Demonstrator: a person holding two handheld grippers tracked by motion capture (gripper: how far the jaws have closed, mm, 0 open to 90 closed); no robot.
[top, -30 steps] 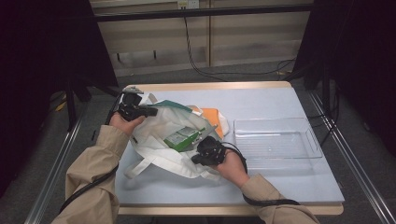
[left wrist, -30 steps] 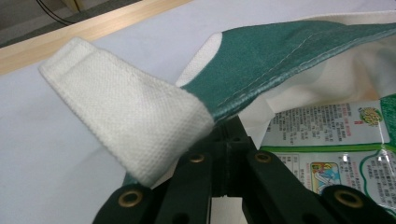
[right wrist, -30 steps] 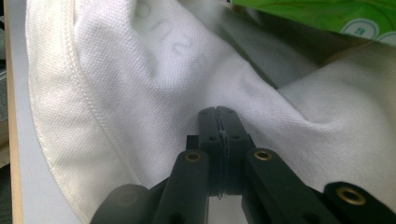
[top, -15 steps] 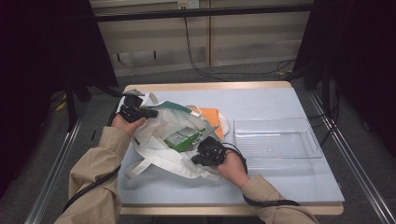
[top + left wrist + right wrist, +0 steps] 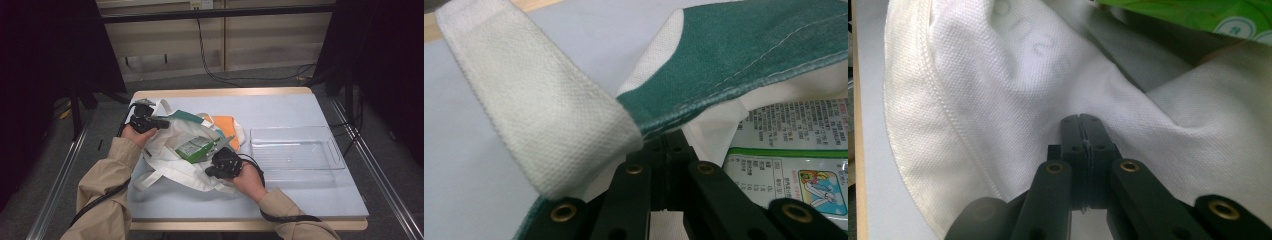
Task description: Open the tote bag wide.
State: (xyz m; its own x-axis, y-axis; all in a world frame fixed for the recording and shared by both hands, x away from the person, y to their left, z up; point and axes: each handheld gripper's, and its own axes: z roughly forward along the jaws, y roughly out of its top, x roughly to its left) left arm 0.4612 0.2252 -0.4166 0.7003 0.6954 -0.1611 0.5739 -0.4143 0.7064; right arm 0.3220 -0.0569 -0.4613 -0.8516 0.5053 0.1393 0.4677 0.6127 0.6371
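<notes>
Sleeves in tan cloth at the near edge of the high view, forearms entering from below. Just beyond, right gripper (image 5: 223,165) at the near side of a white tote bag (image 5: 172,150), jaws pressed together on a fold of the bag's white cloth (in the right gripper view the fabric (image 5: 998,100) pinched right at the tips, no gap between the jaws). Pale webbing handle (image 5: 160,172) trailing toward the near left of the blue table top (image 5: 300,195).

Inside the open mouth of the bag, a green packet (image 5: 192,148) with printed text, lying tilted; beside it, toward the right gripper, something thin and silvery, too small to name. Seen in the left gripper view as a green-and-white printed packet (image 5: 789,165) just under the bag's rim.

Farther and to the left, left gripper (image 5: 162,121) at the far left corner of the bag, jaws closed tight on the green-trimmed rim (image 5: 744,55), where a white handle strap (image 5: 539,110) folds over (jaw tips hidden under that strap, so the exact pinch point cannot be made out).

Behind the bag, an orange cloth (image 5: 225,125) flat on the table, touching the bag's far side. To the right, well apart from both grippers, a clear plastic tray (image 5: 297,132).
</notes>
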